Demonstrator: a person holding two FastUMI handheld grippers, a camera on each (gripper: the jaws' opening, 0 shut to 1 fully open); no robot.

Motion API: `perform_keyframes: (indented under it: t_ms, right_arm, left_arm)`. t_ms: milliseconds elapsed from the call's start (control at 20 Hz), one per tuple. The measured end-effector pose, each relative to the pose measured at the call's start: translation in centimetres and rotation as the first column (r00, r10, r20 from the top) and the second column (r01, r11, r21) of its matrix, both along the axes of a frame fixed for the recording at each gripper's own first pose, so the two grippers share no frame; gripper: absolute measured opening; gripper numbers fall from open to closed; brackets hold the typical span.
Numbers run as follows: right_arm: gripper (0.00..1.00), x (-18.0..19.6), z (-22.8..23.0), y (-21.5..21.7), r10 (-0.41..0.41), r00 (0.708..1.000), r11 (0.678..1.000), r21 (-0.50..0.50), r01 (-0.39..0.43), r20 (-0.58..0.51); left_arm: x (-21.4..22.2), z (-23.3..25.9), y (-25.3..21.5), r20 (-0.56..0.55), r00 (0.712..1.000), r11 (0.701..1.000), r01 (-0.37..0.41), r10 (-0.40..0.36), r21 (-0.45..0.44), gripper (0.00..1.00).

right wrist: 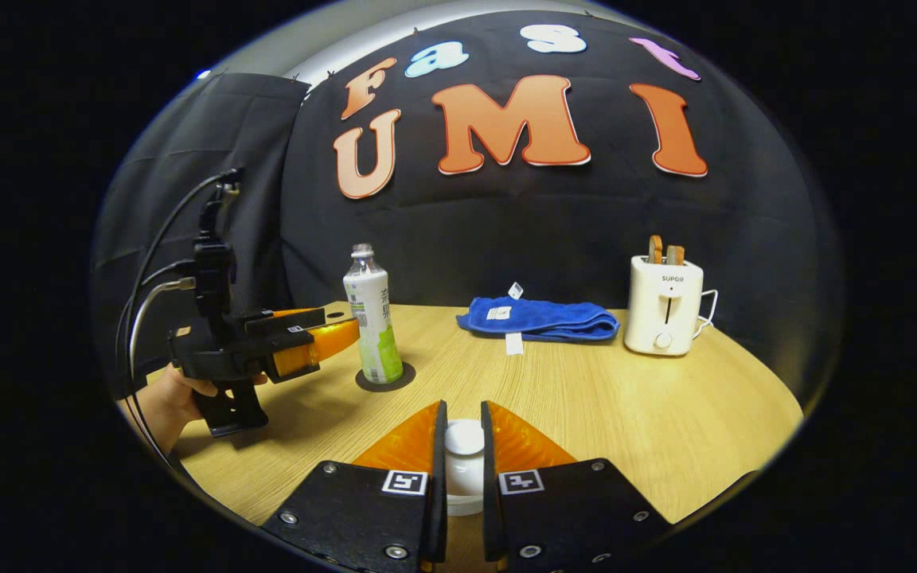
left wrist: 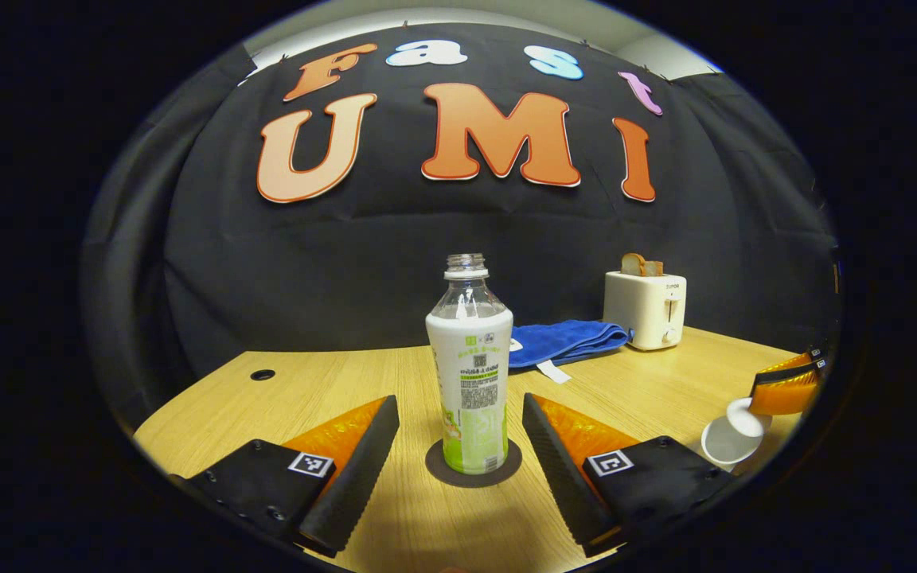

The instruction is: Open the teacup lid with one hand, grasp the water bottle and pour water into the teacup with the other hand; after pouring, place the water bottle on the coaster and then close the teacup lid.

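**A:** White lid (right wrist: 464, 439), clamped between the right gripper's (right wrist: 459, 469) fingers, both pressing on its knob. In the left gripper view that lid (left wrist: 733, 434) hangs tilted at the worktop's right edge. I can't make out the teacup itself under it, so I can't say how well the two line up.

**B:** And the water bottle (left wrist: 470, 374)?

**A:** Upright on the dark round coaster (left wrist: 474, 464), uncapped, neck clear and apparently empty. The left gripper (left wrist: 461, 446) has its fingers spread wide, one on each side of the bottle and touching neither. It's released.

**B:** So what's left, by your reckoning?

**A:** Judging from the bottle sitting on the coaster, only closing the lid. The risks sit there. The lid is tilted; lowered like that it could catch one side of the cup rim and sit crooked, or nudge the cup. The grip is on a small smooth knob, so it might slip.

**B:** Anything around the bottle?

**A:** The left fingers flank it closely. A sideways pull instead of a straight retreat could clip the tall, light bottle and topple it off the coaster.

**B:** Further out?

**A:** A blue towel (right wrist: 540, 318) and a cream toaster (right wrist: 664, 306) at the back of the wooden worktop (right wrist: 626, 398), well apart from everything.
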State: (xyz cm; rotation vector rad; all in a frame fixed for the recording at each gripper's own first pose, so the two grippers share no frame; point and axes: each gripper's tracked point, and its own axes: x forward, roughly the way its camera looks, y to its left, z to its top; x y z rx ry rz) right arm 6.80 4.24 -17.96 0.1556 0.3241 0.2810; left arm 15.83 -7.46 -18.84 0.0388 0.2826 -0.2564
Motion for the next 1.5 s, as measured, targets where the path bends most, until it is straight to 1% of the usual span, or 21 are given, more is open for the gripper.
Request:
perform_keyframes:
  t_ms: [200, 250, 300, 400, 600, 700, 850, 950, 1000, 1050, 1100, 1150, 1250, 1300, 1350, 1500]
  right_arm:
    - [0.18, 0.0, -0.8, 0.8, 0.009, 1.0, 1.0, -0.023, -0.01, -0.005]
    - [0.19, 0.0, -1.0, 0.8, 0.002, 1.0, 1.0, -0.024, -0.002, 0.0]
    - [0.18, 0.1, -1.1, 0.6, -0.005, 1.0, 1.0, -0.017, 0.005, 0.002]
    - [0.18, 0.1, -1.3, 1.0, -0.002, 1.0, 1.0, 0.01, 0.002, 0.001]
    - [0.26, -0.1, -1.4, 0.6, -0.015, 1.0, 1.0, 0.012, 0.015, -0.023]
    - [0.36, -0.1, -0.8, 0.7, -0.027, 1.0, 0.999, 0.025, 0.027, -0.013]
    - [0.59, -0.6, 1.2, 0.5, -0.039, 0.999, 0.998, 0.049, 0.038, 0.028]
    - [0.66, -0.9, 2.6, -0.2, -0.061, 0.996, 0.997, 0.041, 0.058, 0.06]
    - [0.73, -1.1, 3.5, -0.6, -0.072, 0.994, 0.997, 0.035, 0.07, 0.077]
    - [0.77, -1.4, 4.4, -0.9, -0.083, 0.992, 0.996, 0.032, 0.08, 0.094]
    - [0.79, -1.7, 5.3, -1.3, -0.097, 0.989, 0.995, 0.03, 0.095, 0.112]
    - [0.81, -2.0, 6.3, -2.0, -0.115, 0.985, 0.993, 0.023, 0.113, 0.13]
    - [0.83, -2.6, 8.2, -2.9, -0.144, 0.976, 0.989, 0.011, 0.144, 0.164]
    - [0.84, -2.9, 9.1, -3.2, -0.152, 0.972, 0.988, 0.009, 0.153, 0.18]
    - [0.85, -3.1, 10.1, -3.5, -0.161, 0.967, 0.987, 0.01, 0.162, 0.195]
    - [0.87, -4.0, 13.3, -4.2, -0.192, 0.951, 0.981, 0.017, 0.194, 0.243]
  left_arm:
    - [-1.7, 1.4, 0.3, 0.027, 1.0, 1.0, -0.001, 0.002, -0.011, 1.0]
    - [-1.9, 1.8, 0.5, 0.032, 0.999, 1.0, -0.009, 0.009, -0.014, 0.98]
    - [-2.3, 1.8, 0.7, 0.03, 0.999, 1.0, -0.02, 0.021, -0.018, 1.0]
    - [-3.1, 1.9, 0.5, 0.024, 1.0, 0.999, -0.019, 0.02, -0.035, 1.0]
    - [-4.2, 3.1, 0.8, 0.04, 0.999, 0.999, -0.026, 0.028, -0.043, 1.0]
    - [-4.6, 4.0, 1.0, 0.053, 0.998, 0.998, -0.032, 0.035, -0.054, 1.0]
    - [-5.5, 5.7, 1.7, 0.077, 0.996, 0.997, -0.045, 0.049, -0.055, 1.0]
    - [-6.2, 7.2, 2.2, 0.096, 0.993, 0.997, -0.056, 0.062, -0.062, 1.0]
    - [-6.6, 8.0, 2.5, 0.105, 0.992, 0.996, -0.062, 0.069, -0.071, 1.0]
    - [-6.9, 8.8, 2.8, 0.112, 0.99, 0.994, -0.072, 0.081, -0.08, 1.0]
    - [-7.2, 9.5, 3.6, 0.116, 0.988, 0.993, -0.09, 0.099, -0.08, 0.98]
    - [-7.6, 10.3, 4.4, 0.123, 0.986, 0.991, -0.107, 0.117, -0.079, 1.0]
    - [-8.2, 11.8, 5.7, 0.139, 0.979, 0.987, -0.14, 0.151, -0.084, 0.98]
    - [-8.8, 12.5, 6.3, 0.147, 0.975, 0.984, -0.154, 0.166, -0.089, 1.0]
    - [-9.1, 13.3, 6.9, 0.155, 0.972, 0.982, -0.165, 0.178, -0.093, 0.98]
    - [-10.3, 15.3, 8.2, 0.171, 0.967, 0.98, -0.176, 0.189, -0.09, 0.98]
